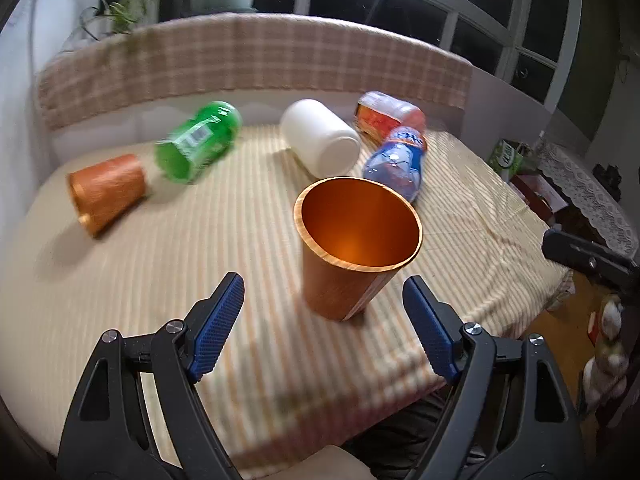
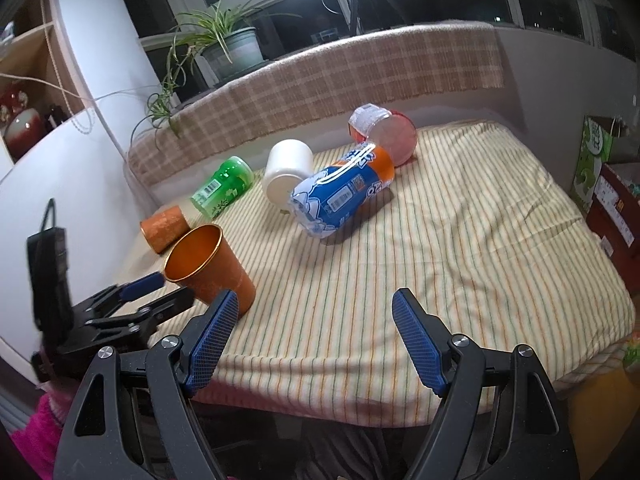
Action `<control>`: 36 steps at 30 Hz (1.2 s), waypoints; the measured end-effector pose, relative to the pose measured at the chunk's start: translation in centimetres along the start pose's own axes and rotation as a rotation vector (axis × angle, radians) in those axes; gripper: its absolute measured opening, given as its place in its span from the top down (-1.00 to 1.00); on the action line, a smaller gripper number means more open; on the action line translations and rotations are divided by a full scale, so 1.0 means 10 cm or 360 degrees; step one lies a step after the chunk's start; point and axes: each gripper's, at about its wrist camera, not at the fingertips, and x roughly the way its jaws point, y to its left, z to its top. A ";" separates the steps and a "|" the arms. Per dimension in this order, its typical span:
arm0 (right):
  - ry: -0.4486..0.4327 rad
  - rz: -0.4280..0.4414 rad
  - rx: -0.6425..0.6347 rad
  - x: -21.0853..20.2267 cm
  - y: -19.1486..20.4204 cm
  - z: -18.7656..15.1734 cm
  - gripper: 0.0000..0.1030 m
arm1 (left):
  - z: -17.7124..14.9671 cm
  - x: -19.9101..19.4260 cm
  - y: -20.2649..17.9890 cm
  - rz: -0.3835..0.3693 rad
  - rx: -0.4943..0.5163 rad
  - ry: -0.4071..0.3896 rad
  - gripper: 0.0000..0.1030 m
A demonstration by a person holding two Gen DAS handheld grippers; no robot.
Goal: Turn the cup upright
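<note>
A: Left gripper [image 1: 323, 300]?
B: Spread wide, touching nothing; the right gripper [image 2: 314, 318] is spread too.
A: The orange cup [image 1: 352, 240]?
B: Upright near the table's [image 2: 460, 240] front edge. Beyond lie another orange cup [image 1: 106, 192], a green cup [image 1: 198, 140], white cup [image 1: 320, 138] and two bottles.

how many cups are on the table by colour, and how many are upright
orange: 2, one upright, one on its side
green: 1, on its side
white: 1, on its side
blue printed: 1, on its side
clear with red: 1, on its side
total: 6 cups, 1 upright
</note>
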 end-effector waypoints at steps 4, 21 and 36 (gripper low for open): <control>-0.0060 -0.0047 -0.0043 -0.04 0.04 0.01 -0.54 | -0.05 -0.32 0.08 0.0153 0.0006 -0.0139 -0.63; -0.0307 -0.0274 -0.0367 -0.13 0.46 0.02 -0.65 | 0.06 -1.09 0.05 0.0481 -0.0022 -0.0563 -0.99; -0.0335 -0.0303 -0.0333 -0.16 0.41 0.04 -0.65 | 0.07 -1.15 0.02 0.0532 -0.0023 -0.0592 -1.00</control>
